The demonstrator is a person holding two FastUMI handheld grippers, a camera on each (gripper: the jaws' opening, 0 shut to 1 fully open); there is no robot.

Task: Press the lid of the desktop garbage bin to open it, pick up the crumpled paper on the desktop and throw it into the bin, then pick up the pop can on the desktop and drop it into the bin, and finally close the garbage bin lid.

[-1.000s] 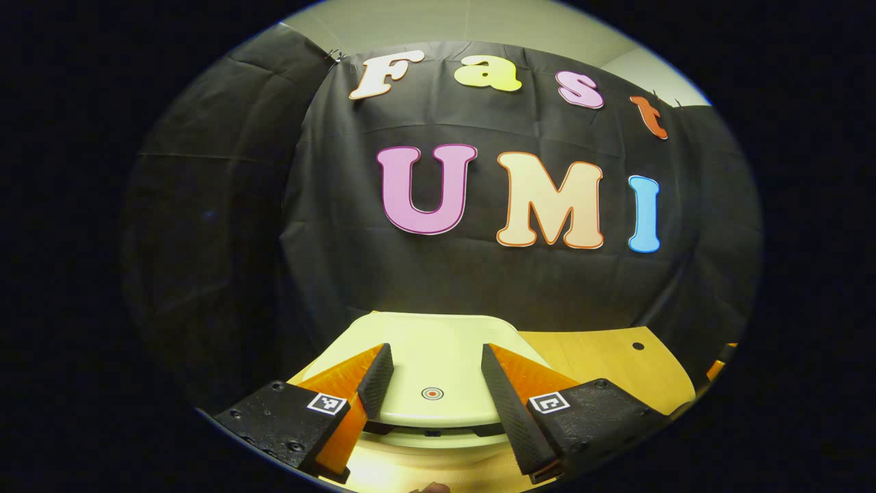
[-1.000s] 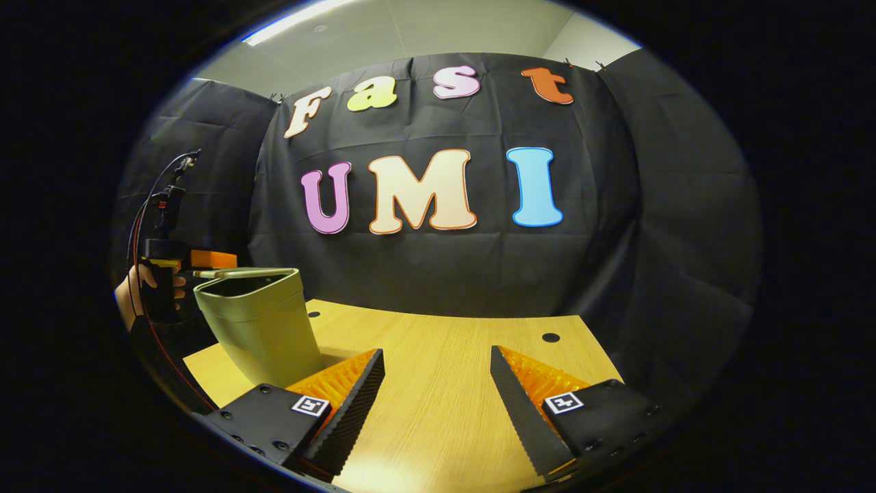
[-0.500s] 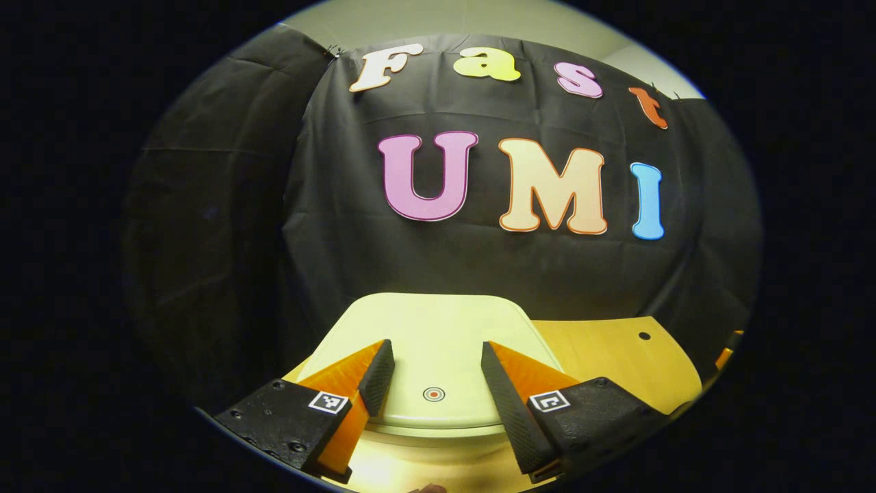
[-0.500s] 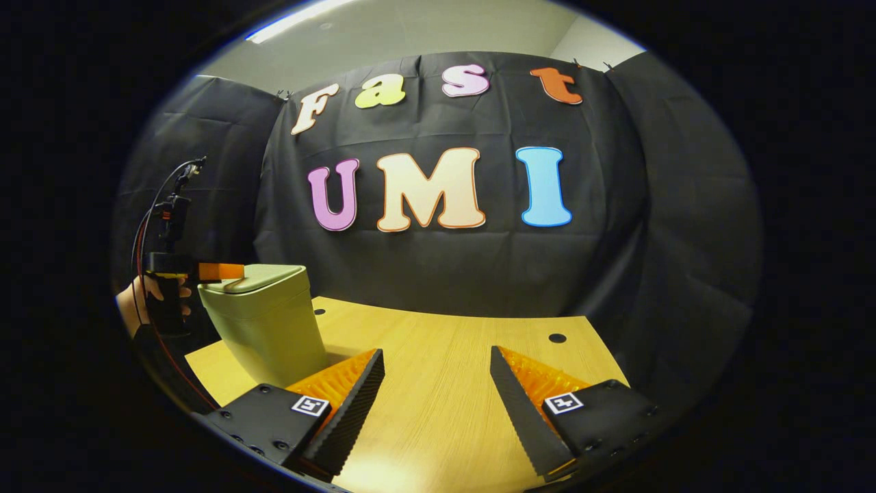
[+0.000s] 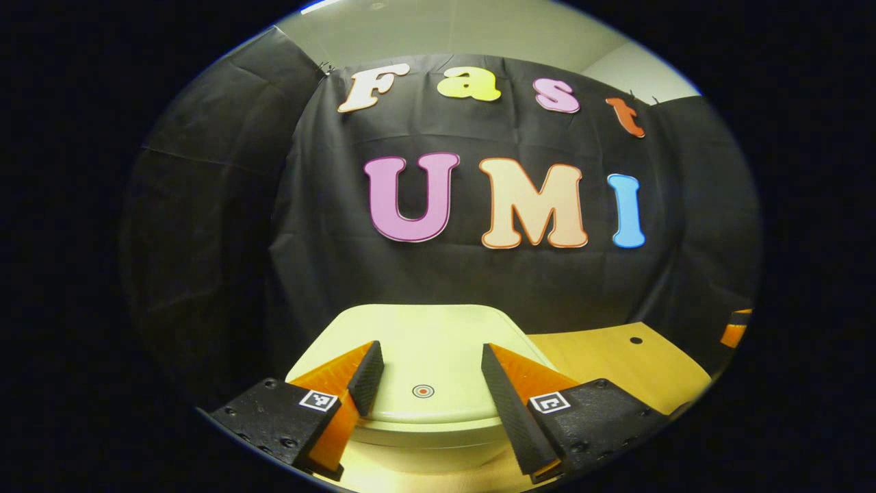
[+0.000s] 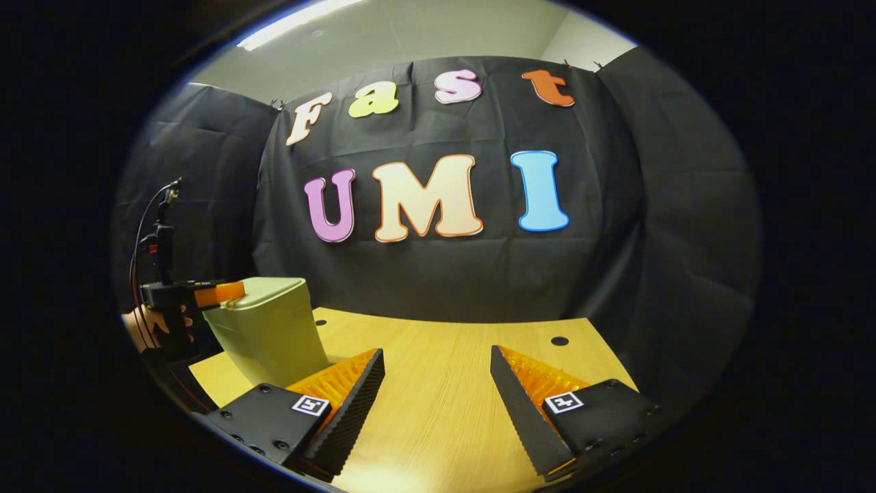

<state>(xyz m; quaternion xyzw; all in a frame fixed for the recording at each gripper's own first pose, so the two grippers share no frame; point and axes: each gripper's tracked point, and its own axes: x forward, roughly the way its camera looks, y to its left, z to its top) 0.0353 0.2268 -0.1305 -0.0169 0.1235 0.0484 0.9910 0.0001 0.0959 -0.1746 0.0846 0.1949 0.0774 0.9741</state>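
- Left gripper: fingers spread wide, nothing pinched between them; it is held just over the near edge of the lid.
- Lid is seen lying flat and closed on the garbage bin in both views; a small round target mark sits on its front edge, between the left fingers.
- Contact between the left fingertips and the lid can't be told from either view.
- In the right gripper view the left gripper is seen level with the lid's top at the bin's far-left side, gripped by a hand.
- Bin stands upright at the left end of the wooden table, close to the black cloth wall.
- Right gripper: fingers spread, nothing held, kept low over bare tabletop, well apart from the bin.
- Two small dark holes are seen in the tabletop near its back edge.
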